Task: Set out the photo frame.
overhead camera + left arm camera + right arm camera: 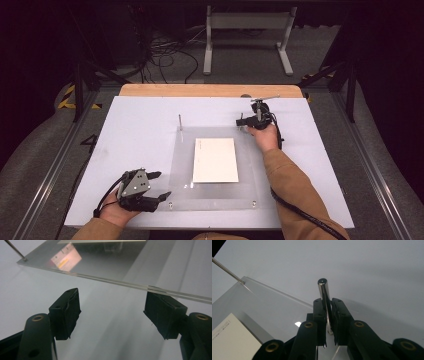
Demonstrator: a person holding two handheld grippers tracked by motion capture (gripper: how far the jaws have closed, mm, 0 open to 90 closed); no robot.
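The left gripper (156,185) rests low at the near left, held in the person's left hand (114,212), its grey plate facing up and its jaws spread wide apart with nothing between them; in the left gripper view (112,312) the gap between the two black pads is bare. The right forearm, in a tan sleeve (295,192), reaches forward and far from the body. The right hand (265,135) holds the right gripper (243,121), whose jaws are pressed together on a thin upright metal pin (324,293) that rises just beyond the fingertips.
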